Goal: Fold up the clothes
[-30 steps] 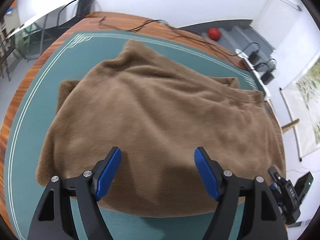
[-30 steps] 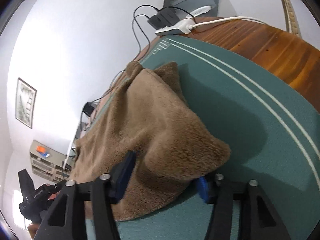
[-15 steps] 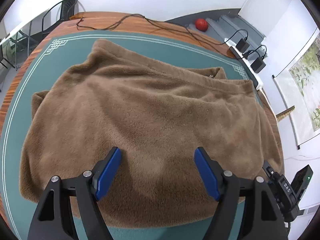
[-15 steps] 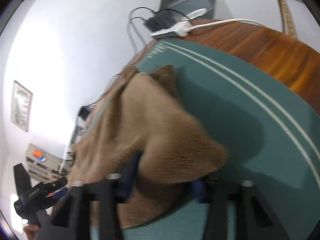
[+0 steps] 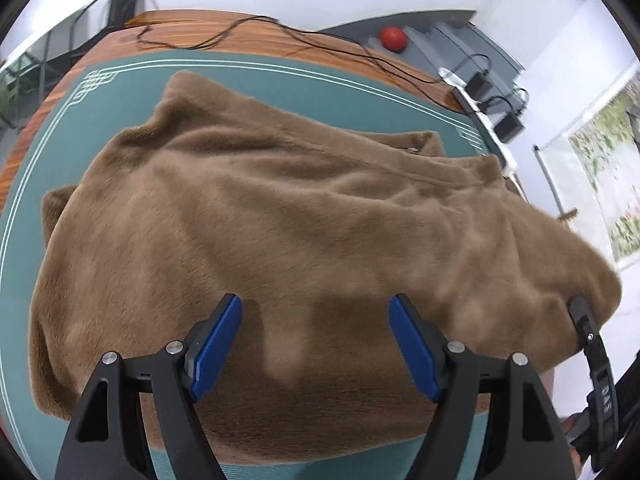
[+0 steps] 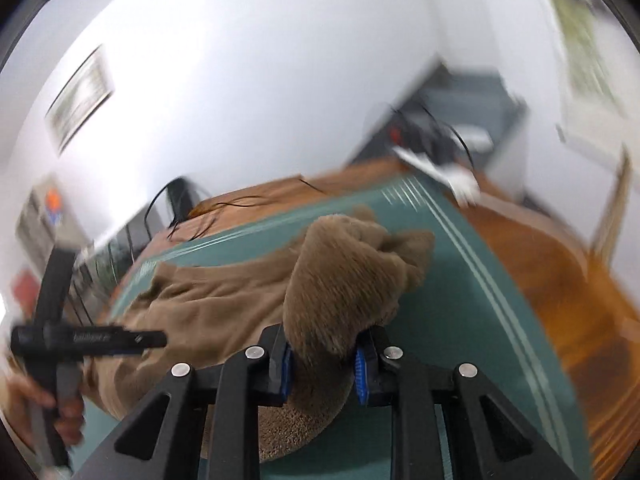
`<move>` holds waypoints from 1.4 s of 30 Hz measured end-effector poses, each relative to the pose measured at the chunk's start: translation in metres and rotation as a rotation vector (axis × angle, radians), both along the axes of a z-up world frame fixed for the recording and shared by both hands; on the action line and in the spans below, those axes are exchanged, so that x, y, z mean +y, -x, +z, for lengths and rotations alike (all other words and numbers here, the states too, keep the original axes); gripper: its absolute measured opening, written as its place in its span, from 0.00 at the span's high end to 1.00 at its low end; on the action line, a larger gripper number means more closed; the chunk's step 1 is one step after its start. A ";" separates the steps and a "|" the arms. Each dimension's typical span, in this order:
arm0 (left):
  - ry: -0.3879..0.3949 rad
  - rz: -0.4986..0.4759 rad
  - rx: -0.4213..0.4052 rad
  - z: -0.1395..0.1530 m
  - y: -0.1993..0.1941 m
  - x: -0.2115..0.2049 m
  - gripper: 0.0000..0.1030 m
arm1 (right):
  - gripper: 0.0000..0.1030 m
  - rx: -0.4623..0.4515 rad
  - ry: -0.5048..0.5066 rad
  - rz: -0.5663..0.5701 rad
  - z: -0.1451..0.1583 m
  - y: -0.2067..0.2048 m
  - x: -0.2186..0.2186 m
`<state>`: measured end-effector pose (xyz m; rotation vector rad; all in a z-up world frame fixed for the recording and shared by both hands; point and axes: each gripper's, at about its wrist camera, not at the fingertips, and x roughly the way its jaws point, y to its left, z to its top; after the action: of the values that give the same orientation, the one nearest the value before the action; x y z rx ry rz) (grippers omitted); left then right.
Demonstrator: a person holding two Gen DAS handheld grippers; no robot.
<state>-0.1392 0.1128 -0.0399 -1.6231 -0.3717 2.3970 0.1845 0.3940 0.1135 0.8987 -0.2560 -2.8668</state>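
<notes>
Clearly, a brown fleece garment point(image 5: 304, 216) is spread over a teal mat with pale border lines point(image 5: 48, 128), which is laid on a reddish-brown wooden table point(image 5: 240, 36). The left gripper point(image 5: 316, 340) is held over the near part of the fleece, its blue-padded fingers point(image 5: 218, 344) set wide apart with only fabric seen beyond them and nothing gripped. Ahead of these fingers the garment stretches toward the far side of the mat; a ribbed hem or collar edge can be seen ahead and to the right of them. Black cables point(image 5: 224, 40) are trailed across the bare wood beyond the mat, and a red ball point(image 5: 393, 39) lies on the grey floor farther off. To the right of the left fingers, one lifted corner of the fleece is draped over the black frame of the other tool.

From the right wrist view, which is blurred, the right gripper point(image 6: 322, 364) is seen closed down on a thick bunch of the brown fleece, the fabric pinched between its blue pads point(image 6: 362, 368) and bulging upward ahead of them. Left of these fingers, the rest of the garment lies on the mat, and the black body of the left tool is seen farther left, held in a hand point(image 6: 48, 404). A white power strip point(image 6: 444, 168) rests on the wood ahead and to the right.
</notes>
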 end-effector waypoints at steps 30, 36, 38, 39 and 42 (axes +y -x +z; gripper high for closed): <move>-0.093 -0.556 -0.222 0.040 0.087 0.199 0.17 | 0.76 0.037 -0.215 0.193 -0.028 -0.029 -0.081; 0.005 -0.549 -0.226 0.032 0.085 0.213 0.28 | 0.76 0.037 -0.222 0.206 -0.032 -0.028 -0.087; -0.005 -0.519 -0.244 0.027 0.088 0.207 0.58 | 0.76 0.038 -0.225 0.206 -0.033 -0.028 -0.088; -0.015 -0.504 -0.249 0.026 0.089 0.203 0.69 | 0.76 0.038 -0.224 0.204 -0.033 -0.028 -0.087; -0.054 -0.467 -0.249 0.028 0.092 0.190 0.77 | 0.76 0.038 -0.213 0.200 -0.033 -0.028 -0.084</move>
<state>-0.2312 0.3023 -0.0122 -1.7562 -0.0796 1.8373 0.2127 0.3096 0.0808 0.8478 0.1394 -2.7560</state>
